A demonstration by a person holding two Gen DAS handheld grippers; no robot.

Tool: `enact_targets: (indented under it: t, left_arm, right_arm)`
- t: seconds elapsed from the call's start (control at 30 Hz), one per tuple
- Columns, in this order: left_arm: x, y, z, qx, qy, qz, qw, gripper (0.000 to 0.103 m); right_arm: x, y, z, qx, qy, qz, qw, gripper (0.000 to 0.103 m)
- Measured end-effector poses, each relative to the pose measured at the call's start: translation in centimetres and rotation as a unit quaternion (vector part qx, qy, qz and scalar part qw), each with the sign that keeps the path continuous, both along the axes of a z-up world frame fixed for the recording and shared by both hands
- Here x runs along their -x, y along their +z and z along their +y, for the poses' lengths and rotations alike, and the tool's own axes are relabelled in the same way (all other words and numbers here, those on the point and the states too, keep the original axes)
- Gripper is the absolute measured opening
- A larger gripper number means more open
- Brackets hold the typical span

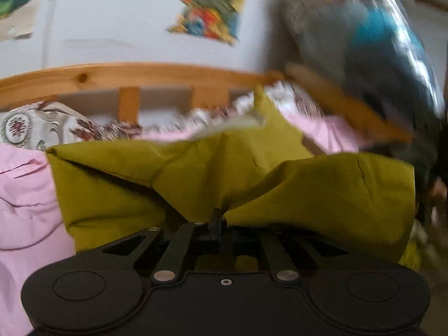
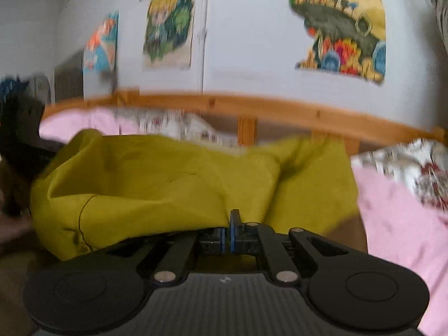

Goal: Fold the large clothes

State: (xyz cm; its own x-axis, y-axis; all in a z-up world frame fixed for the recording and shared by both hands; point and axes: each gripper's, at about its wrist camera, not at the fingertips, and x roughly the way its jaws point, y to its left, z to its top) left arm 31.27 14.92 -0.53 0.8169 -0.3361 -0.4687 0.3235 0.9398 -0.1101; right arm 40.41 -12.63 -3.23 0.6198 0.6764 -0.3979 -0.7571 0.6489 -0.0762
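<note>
An olive-yellow garment (image 1: 252, 184) hangs bunched in front of the left wrist camera, above a pink bedsheet (image 1: 25, 196). My left gripper (image 1: 217, 218) is shut on a pinch of its fabric. In the right wrist view the same garment (image 2: 156, 184) drapes to the left and behind my right gripper (image 2: 231, 224), which is shut on its edge. The cloth is held up between the two grippers, with folds and a dark seam line showing. Both views are motion-blurred.
A wooden bed rail (image 1: 140, 75) (image 2: 280, 109) runs behind the bed. A floral patterned pillow (image 1: 42, 126) (image 2: 414, 173) lies on the pink sheet (image 2: 397, 224). Posters (image 2: 341, 25) hang on the white wall. A person in blue-grey clothes (image 1: 364, 42) stands at the right.
</note>
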Motion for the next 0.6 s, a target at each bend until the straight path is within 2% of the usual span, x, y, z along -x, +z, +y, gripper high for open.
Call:
enact_targets:
  t: [0.07,0.13,0.17,0.23,0.3,0.37,0.47,0.6]
  left_arm:
    - [0.2,-0.3,-0.3,-0.010,0.000,0.022,0.9997,0.022]
    - [0.7,-0.5,0.3,-0.014,0.006,0.038,0.9991,0.048]
    - [1.1,-0.3,0.6,-0.015,0.012,0.048,0.9987,0.053]
    - [2.4,0.1,1.2,-0.017,0.014,0.056,0.9982,0.070]
    - [3.9,0.5,1.7,-0.024,0.018,0.050,0.9983,0.076]
    - [4.5,1.1,2.2,-0.025,0.048,0.039,0.9978,0.077]
    - [4.6,2.4,3.0,0.019,0.107,0.007,0.9940,0.083]
    - [1.4,4.2,3.3,0.063,0.187,-0.040,0.9795,0.091]
  right_arm:
    - [0.4,-0.7,-0.1,0.023,-0.015,0.008,1.000,0.017]
    - [0.6,-1.0,-0.4,0.037,-0.037,0.014,0.999,0.030]
    - [0.7,-1.0,-0.7,0.039,-0.045,0.016,0.998,0.036]
    - [0.8,-0.6,-1.4,0.048,-0.073,0.017,0.996,0.044]
    - [0.9,-0.1,-2.4,0.051,-0.103,0.013,0.993,0.049]
    - [1.0,0.7,-3.1,0.049,-0.130,0.004,0.990,0.056]
    - [0.3,2.1,-2.8,0.028,-0.146,-0.013,0.989,0.061]
    - [-1.0,3.5,-0.1,-0.011,-0.115,-0.010,0.993,0.069]
